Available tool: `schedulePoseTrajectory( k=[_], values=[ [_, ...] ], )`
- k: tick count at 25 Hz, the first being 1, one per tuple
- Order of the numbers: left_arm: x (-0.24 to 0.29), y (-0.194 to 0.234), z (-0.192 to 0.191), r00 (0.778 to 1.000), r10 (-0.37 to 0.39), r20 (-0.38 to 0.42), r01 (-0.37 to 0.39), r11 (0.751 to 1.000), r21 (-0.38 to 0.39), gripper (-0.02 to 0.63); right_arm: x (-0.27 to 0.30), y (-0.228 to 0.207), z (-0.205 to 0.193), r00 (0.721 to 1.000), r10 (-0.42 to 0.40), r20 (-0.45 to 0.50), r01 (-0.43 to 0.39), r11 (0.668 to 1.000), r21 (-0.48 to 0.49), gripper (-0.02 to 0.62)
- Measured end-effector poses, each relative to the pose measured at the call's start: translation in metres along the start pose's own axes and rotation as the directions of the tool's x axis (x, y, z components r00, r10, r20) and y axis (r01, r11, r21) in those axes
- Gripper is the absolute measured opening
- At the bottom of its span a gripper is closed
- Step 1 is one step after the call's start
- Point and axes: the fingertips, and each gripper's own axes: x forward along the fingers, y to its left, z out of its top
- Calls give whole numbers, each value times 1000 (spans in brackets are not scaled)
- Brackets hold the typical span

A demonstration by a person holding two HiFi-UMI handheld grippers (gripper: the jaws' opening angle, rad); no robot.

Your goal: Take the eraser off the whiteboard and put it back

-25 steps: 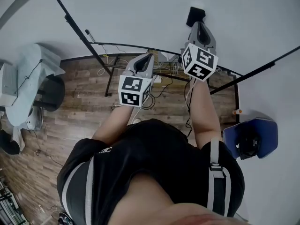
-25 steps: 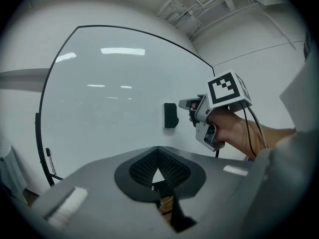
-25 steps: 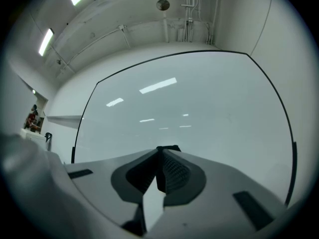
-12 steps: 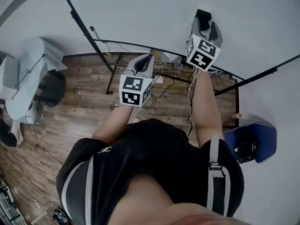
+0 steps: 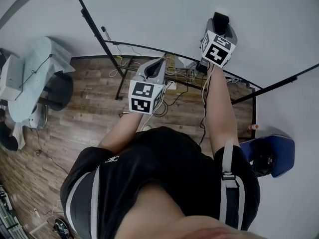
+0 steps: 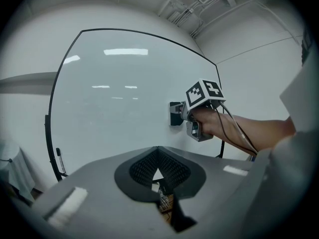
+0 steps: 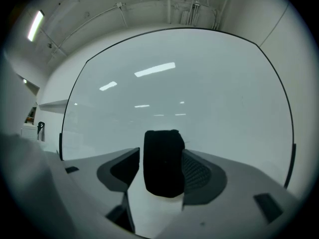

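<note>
A black eraser (image 5: 221,19) sticks to the whiteboard (image 5: 149,14). My right gripper (image 5: 220,30) is up against the board with the eraser (image 7: 162,153) between its jaws. Those jaws have just been opening; a gap shows at the left pad, so the right gripper (image 7: 160,167) is open around the eraser. From the left gripper view, the eraser (image 6: 174,113) shows at the right gripper's tips, flat on the whiteboard (image 6: 114,93). My left gripper (image 5: 155,66) hangs back from the board, lower and to the left, with its pads together and nothing in them (image 6: 158,156).
A marker (image 6: 59,156) sits at the board's lower left frame. Below are the stand's black legs and loose cables (image 5: 169,88) on the wooden floor. A blue chair (image 5: 269,153) stands at the right, and grey covered furniture (image 5: 30,88) at the left.
The right gripper's jaws went from shut to wide apart, and it moved forward to the board until the eraser stood between them. The left gripper stayed put.
</note>
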Motion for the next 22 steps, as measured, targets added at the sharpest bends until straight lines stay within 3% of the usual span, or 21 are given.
schedulePoseTrajectory(
  k=[12, 22],
  values=[
    [-2, -3, -5, 1000, 3, -8, -3, 1000, -4, 9, 11, -4, -8, 997, 13, -70, -16, 999, -39, 224],
    [-1, -6, -9, 1000, -14, -19, 14, 1000, 2, 9, 1, -1, -4, 999, 23, -24, -24, 998, -60, 207]
  ],
)
